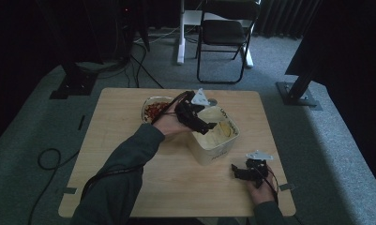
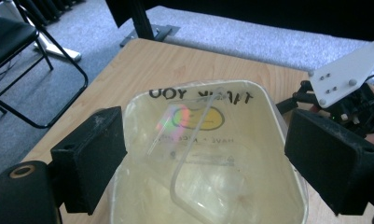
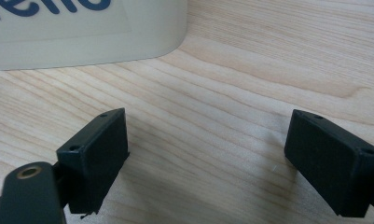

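— Where do we stand with the bin [image 1: 214, 136]?

— It sits on the tabletop [image 1: 129, 140], nearer the far right part than the near edge. Left of the bin we have a wide bare stretch of wood running to the tabletop's left edge; on the near side of the bin there is open wood too, down to the near edge. Just behind the bin's far left corner stands a bowl [image 1: 153, 108] of red bits, so that corner is tight.

— And our left tongs [image 1: 209, 125]?

— They hang over the bin's open mouth, jaws wide apart. In the left gripper view the left tongs [image 2: 203, 163] frame the bin [image 2: 268, 107], with a clear plastic piece [image 2: 194, 186] lying inside below them. Nothing is between the pads; they touch nothing we can see.

— Our right tongs [image 1: 234, 169]?

— Near the bin's near right corner, close to the tabletop's near right edge. In the right gripper view the right tongs [image 3: 205, 158] are spread wide over bare wood, empty, with the bin [image 3: 82, 42] wall just beyond them.
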`<control>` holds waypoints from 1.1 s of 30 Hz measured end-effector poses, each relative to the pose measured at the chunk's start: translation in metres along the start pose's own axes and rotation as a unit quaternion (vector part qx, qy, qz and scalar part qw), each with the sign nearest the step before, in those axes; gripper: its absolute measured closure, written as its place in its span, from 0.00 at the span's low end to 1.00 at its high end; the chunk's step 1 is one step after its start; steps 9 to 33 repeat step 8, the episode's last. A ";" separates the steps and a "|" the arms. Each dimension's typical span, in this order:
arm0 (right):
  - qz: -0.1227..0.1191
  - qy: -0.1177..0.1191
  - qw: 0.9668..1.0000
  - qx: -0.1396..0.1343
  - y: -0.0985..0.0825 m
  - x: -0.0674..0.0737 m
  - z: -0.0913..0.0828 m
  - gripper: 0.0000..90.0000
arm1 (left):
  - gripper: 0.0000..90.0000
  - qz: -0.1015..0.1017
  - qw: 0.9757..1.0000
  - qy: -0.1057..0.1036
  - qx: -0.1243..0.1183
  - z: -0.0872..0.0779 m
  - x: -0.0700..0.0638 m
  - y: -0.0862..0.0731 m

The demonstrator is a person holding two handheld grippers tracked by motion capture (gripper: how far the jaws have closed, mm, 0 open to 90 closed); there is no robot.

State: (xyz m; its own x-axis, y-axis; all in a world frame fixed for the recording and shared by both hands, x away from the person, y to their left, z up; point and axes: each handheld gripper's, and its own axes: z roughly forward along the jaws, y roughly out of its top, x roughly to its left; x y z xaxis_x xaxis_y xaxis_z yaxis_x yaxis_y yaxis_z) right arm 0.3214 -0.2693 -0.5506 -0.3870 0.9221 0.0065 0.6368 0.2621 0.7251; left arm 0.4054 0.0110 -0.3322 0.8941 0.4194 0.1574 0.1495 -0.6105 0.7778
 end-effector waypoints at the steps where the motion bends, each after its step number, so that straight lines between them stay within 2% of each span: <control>1: 0.000 0.000 1.000 0.000 0.000 0.000 0.000 0.14 | 0.14 0.000 1.000 0.002 -0.002 -0.001 0.001 0.000; 4: 0.000 0.000 1.000 0.000 0.000 0.000 0.000 0.14 | 0.14 0.000 1.000 0.010 -0.004 -0.006 0.003 -0.002; 8: 0.000 0.000 1.000 0.000 0.000 0.000 0.000 0.14 | 0.13 -0.013 1.000 0.023 -0.013 -0.015 0.011 -0.006; 33: 0.000 0.000 1.000 0.000 0.000 0.000 0.000 0.14 | 0.13 -0.013 1.000 0.023 -0.013 -0.015 0.011 -0.006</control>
